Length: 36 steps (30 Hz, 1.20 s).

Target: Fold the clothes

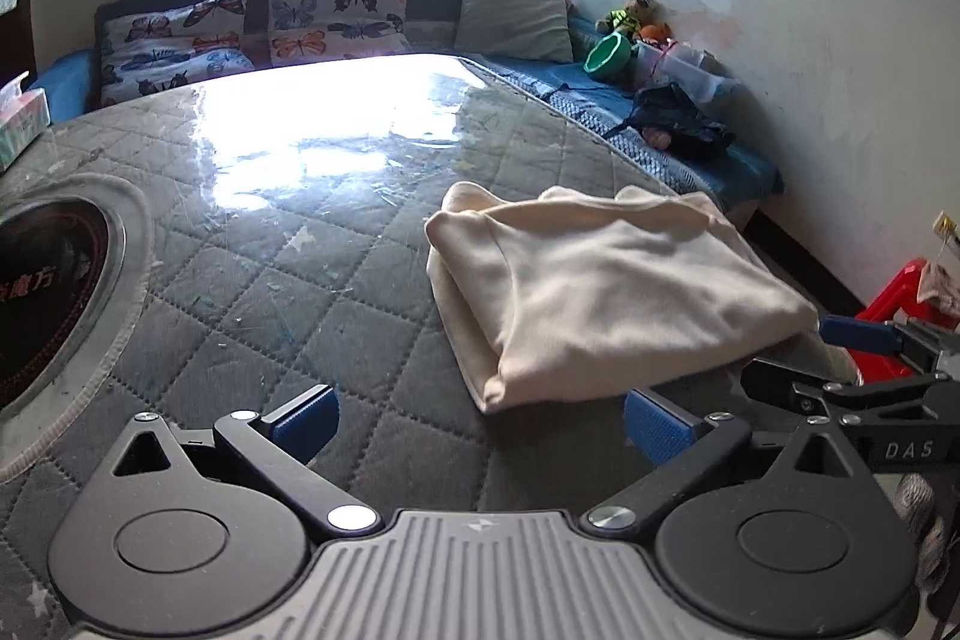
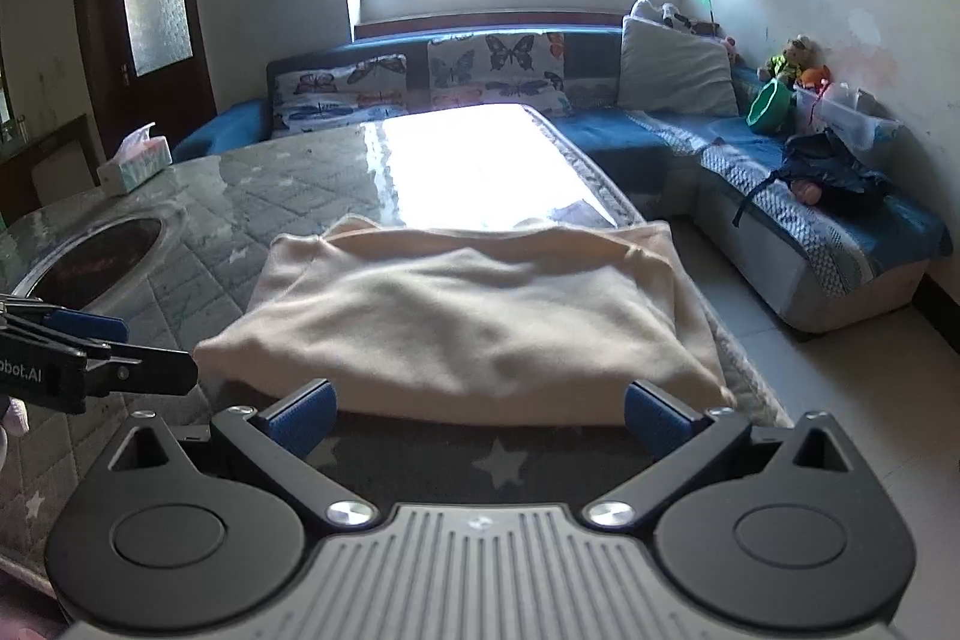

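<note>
The quilted table (image 2: pixel 252 220) sits in a bright room with a blue sofa (image 2: pixel 660 142) under the window. Both tools, the left gripper (image 1: pixel 480 421) and the right gripper (image 2: pixel 477 415), have their jaws wide apart and hold nothing. Just past them the cream garment (image 2: pixel 468 322) lies in a neat folded stack near the table's edge, so it looks flat and tidy.

A plain cream garment (image 2: pixel 468 316) is seen on a grey diamond-quilted table cover (image 2: pixel 240 232) scattered with pale stars. Beyond the table cover, butterfly-printed cushions (image 2: pixel 420 82) are set on a blue sofa (image 2: pixel 630 136).
</note>
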Available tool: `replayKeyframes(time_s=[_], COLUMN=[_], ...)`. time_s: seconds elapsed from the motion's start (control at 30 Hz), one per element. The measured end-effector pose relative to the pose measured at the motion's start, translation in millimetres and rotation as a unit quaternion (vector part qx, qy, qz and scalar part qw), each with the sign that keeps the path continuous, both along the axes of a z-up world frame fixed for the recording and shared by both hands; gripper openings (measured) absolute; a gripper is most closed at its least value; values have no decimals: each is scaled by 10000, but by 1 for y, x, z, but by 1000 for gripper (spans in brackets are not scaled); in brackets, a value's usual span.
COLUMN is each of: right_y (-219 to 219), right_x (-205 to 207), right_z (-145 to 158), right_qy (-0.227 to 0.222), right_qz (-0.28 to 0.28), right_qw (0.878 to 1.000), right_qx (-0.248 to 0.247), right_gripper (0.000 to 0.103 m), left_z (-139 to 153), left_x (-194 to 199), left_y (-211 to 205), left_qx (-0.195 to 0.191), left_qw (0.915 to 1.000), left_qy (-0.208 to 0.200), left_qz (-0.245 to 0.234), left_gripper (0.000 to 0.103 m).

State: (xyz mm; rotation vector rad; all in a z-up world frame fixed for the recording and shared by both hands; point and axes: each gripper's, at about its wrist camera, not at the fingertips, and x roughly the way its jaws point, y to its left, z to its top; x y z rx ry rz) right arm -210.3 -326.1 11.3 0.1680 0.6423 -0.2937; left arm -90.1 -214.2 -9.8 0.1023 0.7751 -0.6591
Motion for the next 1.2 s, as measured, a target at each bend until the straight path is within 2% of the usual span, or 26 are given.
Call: replayKeyframes(time_s=[0.27, 0.4, 1.2], right_y=[7, 10, 17], right_x=[-7, -10, -11], right_z=[-8, -13, -16], right_qy=[230, 257, 424], right_qz=[-380, -475, -456], right_qw=[9990, 9984, 9978], right_qx=[-14, 138, 222], right_gripper=[103, 103, 103], left_z=[-4, -8, -13], left_x=[-10, -13, -22], left_y=[0, 0, -3], left_qx=[84, 150, 347], left_qw=[9999, 9998, 9993], left_qy=[51, 111, 103], left_qz=[-23, -35, -105], left_gripper=[103, 103, 103])
